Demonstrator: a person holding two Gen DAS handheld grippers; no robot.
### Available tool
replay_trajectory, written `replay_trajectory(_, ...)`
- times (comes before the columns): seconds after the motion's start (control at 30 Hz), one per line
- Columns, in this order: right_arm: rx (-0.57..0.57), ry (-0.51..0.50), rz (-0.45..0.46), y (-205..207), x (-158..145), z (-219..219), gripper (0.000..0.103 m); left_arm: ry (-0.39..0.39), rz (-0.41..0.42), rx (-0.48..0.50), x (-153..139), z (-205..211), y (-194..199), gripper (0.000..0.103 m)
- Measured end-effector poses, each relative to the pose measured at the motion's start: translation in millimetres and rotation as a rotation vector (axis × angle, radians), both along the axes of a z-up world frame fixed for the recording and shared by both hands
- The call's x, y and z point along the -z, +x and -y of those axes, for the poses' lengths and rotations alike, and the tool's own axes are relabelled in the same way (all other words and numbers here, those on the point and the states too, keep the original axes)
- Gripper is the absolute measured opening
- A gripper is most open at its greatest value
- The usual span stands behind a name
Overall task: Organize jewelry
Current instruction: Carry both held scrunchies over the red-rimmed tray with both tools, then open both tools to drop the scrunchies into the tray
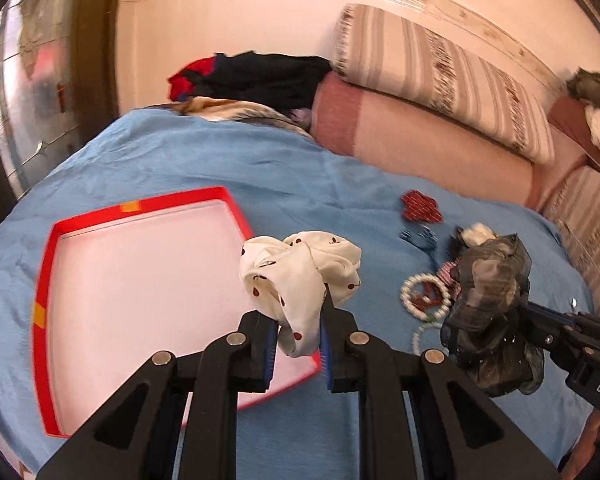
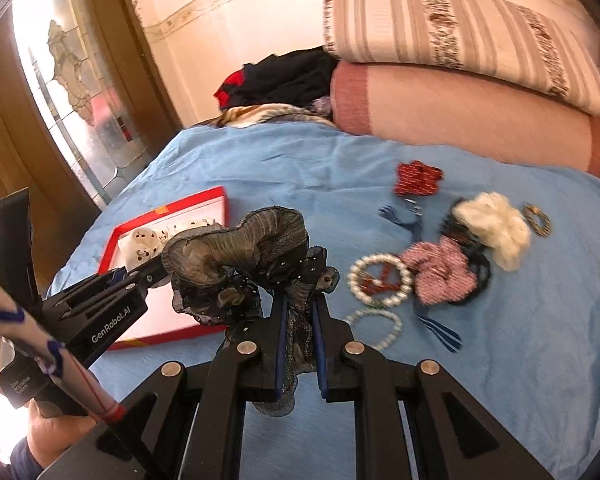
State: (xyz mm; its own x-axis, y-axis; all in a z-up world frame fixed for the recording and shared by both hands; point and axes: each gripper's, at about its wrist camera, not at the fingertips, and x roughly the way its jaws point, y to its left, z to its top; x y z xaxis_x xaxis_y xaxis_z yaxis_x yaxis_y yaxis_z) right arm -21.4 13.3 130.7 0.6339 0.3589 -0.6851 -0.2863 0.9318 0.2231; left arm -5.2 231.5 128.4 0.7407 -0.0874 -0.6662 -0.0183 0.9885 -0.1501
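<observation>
1. Left gripper (image 1: 298,336) is clamped on a white scrunchie (image 1: 300,276) with small red marks; the cloth bunches up above the fingertips and one loop hangs down between the jaws.
2. That scrunchie is held over the right edge of the red box (image 1: 44,264), whose pale floor faces up on the blue bedsheet (image 1: 228,160).
3. Right gripper (image 2: 298,312) is clamped on a dark grey scrunchie (image 2: 236,256); its bulk rises up and to the left of the fingertips, and a strip of it runs down between the jaws along their length.
4. In the right wrist view the dark scrunchie hangs above the sheet just right of the box (image 2: 168,210), with the left gripper (image 2: 140,276) reaching in from the left behind it.
5. Still lying on the sheet, to the right, are a pearl bracelet (image 2: 380,276), a second bead bracelet (image 2: 380,328) nearer the camera, a pink scrunchie (image 2: 440,272), a fluffy white scrunchie (image 2: 496,228), a red flower-shaped piece (image 2: 418,178) and a small gold ring-shaped piece (image 2: 538,220).
6. Striped cushions (image 2: 460,32) and a heap of dark clothes (image 2: 288,76) sit at the far end of the bed.
</observation>
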Motion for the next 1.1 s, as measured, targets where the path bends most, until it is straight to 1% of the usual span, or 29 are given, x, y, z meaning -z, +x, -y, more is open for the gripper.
replay_trajectory(0.1,-0.034,-0.009,0.002,10,-4,-23,0.013,-0.014,-0.008,-0.048,2,-25,2,0.017)
replay_trajectory(0.2,-0.079,-0.004,-0.010,24,-7,-51,0.013,0.015,-0.018,-0.116,6,-51,7,0.017)
replay_trajectory(0.3,-0.124,-0.011,-0.013,38,-9,-84,0.013,-0.012,-0.049,-0.184,13,-85,15,0.017)
replay_trajectory(0.33,-0.137,-0.014,-0.019,45,-8,-97,0.013,-0.013,-0.061,-0.219,17,-98,18,0.017)
replay_trajectory(0.4,-0.159,-0.012,-0.038,55,-4,-119,0.013,-0.018,-0.074,-0.251,21,-116,22,0.017)
replay_trajectory(0.47,-0.175,-0.025,-0.053,65,1,-139,0.013,-0.006,-0.082,-0.296,25,-132,25,0.017)
replay_trajectory(0.57,-0.199,-0.047,-0.068,83,10,-169,0.013,-0.028,-0.108,-0.335,33,-156,31,0.017)
replay_trajectory(0.67,-0.214,-0.067,-0.089,104,22,-194,0.013,-0.037,-0.129,-0.370,41,-176,39,0.017)
replay_trajectory(0.73,-0.216,-0.084,-0.111,116,31,-207,0.013,-0.065,-0.144,-0.389,46,-192,45,0.017)
replay_trajectory(0.8,-0.217,-0.094,-0.138,130,41,-221,0.013,-0.060,-0.159,-0.407,51,-202,50,0.017)
replay_trajectory(0.87,-0.217,-0.103,-0.156,141,50,-232,0.013,-0.082,-0.173,-0.413,56,-209,54,0.017)
replay_trajectory(0.93,-0.213,-0.109,-0.165,148,55,-238,0.013,-0.089,-0.184,-0.415,60,-213,56,0.017)
replay_trajectory(1.1,-0.205,-0.122,-0.182,166,66,-250,0.015,-0.077,-0.205,-0.406,68,-209,66,0.018)
